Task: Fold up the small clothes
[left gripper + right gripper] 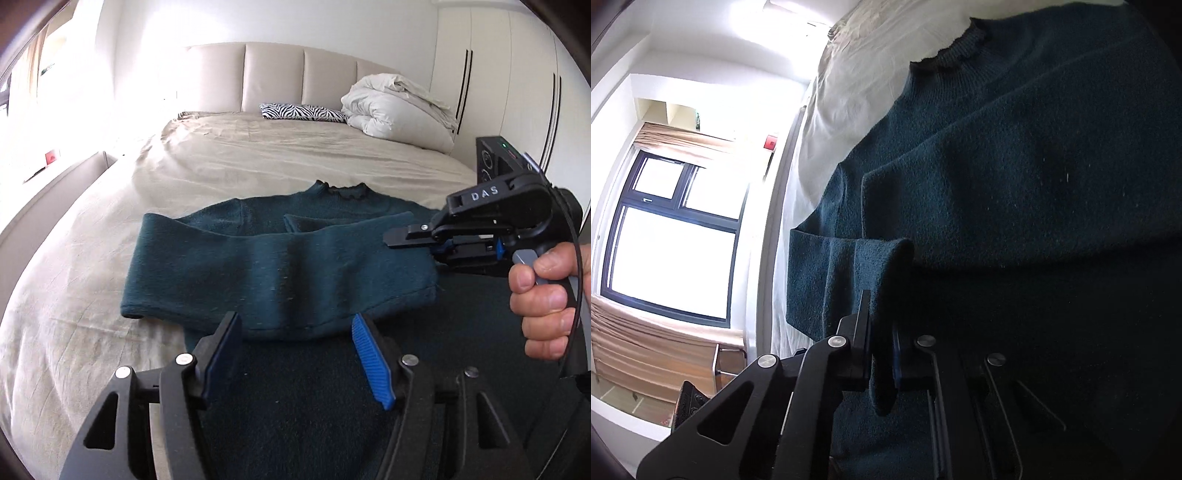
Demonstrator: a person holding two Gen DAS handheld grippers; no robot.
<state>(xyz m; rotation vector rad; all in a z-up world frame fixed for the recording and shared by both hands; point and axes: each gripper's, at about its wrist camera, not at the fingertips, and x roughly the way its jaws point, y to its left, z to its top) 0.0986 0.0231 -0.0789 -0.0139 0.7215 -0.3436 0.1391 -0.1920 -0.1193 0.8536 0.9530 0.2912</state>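
Right claw point(882, 354) clamped on a fold of the sweater point(280, 266); left claw point(295, 354) apart, nothing between its pads. Sweater lies flat on the bed point(92, 295), both sleeves folded across the chest. I'd say roughly halfway: body folds not yet done.

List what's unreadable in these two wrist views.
- Sweater hem: left wrist view, hidden behind the left hand-held gripper and cut by the bottom edge.
- Sweater's right side: right wrist view, lost in dark shadow.
- Outside the window: right wrist view, blown out.
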